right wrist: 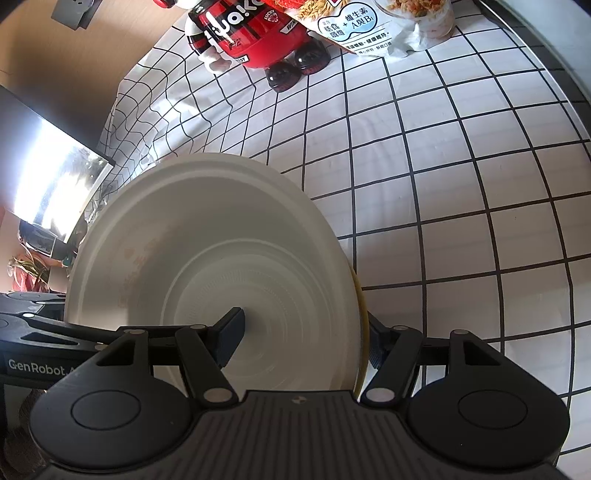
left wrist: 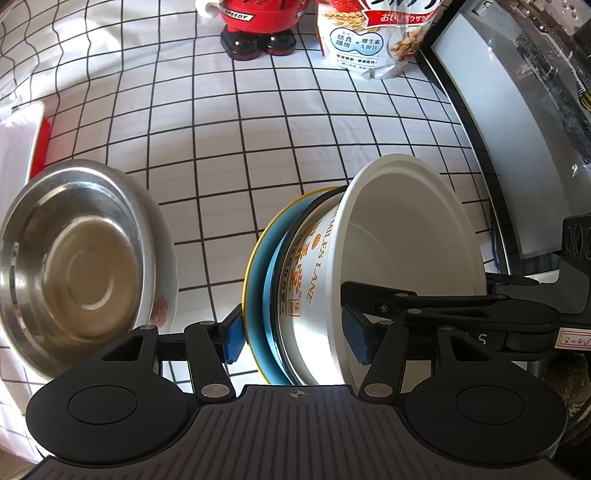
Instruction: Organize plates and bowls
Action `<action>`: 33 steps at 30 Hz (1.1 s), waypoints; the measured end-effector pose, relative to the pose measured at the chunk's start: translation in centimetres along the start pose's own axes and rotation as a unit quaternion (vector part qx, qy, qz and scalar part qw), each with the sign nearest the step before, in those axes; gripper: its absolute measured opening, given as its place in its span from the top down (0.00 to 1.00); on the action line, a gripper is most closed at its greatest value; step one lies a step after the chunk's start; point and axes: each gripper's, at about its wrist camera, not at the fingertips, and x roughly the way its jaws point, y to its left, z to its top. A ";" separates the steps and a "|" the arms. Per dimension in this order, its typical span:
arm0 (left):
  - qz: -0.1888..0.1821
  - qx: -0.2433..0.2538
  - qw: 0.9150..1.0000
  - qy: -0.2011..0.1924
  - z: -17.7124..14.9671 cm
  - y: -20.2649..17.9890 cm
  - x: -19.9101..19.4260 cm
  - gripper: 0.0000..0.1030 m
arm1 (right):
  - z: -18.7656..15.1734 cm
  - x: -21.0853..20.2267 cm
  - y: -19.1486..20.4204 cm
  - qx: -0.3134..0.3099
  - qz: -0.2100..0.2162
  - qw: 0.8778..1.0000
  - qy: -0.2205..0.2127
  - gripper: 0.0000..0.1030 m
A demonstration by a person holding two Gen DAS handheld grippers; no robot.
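Note:
A white paper bowl with orange print (left wrist: pixel 325 273) is nested in a blue plate with a yellow rim (left wrist: pixel 256 280); both are tilted on edge above the checked cloth. My left gripper (left wrist: pixel 295 336) is shut on the stack, one blue pad behind the plate and one inside the bowl. In the right wrist view the bowl's white inside (right wrist: pixel 207 258) fills the left, with the yellow rim (right wrist: pixel 362 306) at its right edge. My right gripper (right wrist: pixel 303 339) is shut on the same stack, one finger inside the bowl, the other behind the plate. A steel bowl (left wrist: pixel 70 266) sits in a white dish at the left.
A red figurine (left wrist: pixel 255 26) and a cereal bag (left wrist: pixel 376 37) stand at the back of the checked cloth (left wrist: pixel 258 122). A red-and-white container (left wrist: pixel 26 136) is at the far left. A dark appliance edge (left wrist: pixel 517 147) runs along the right.

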 end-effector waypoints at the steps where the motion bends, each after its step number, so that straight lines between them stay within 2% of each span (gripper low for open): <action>1: 0.000 0.000 1.000 0.000 0.0 0.0 0.0 0.43 | 0.0 0.0 0.0 0.000 0.000 1.000 0.000 0.36; 17: -0.002 -0.003 1.000 -0.002 0.0 0.3 0.0 0.43 | 0.0 0.1 -0.2 0.020 0.015 1.000 0.009 0.37; 33: -0.019 -0.026 0.999 -0.007 0.0 0.8 0.2 0.43 | 0.0 0.1 0.4 0.039 -0.001 0.999 0.015 0.38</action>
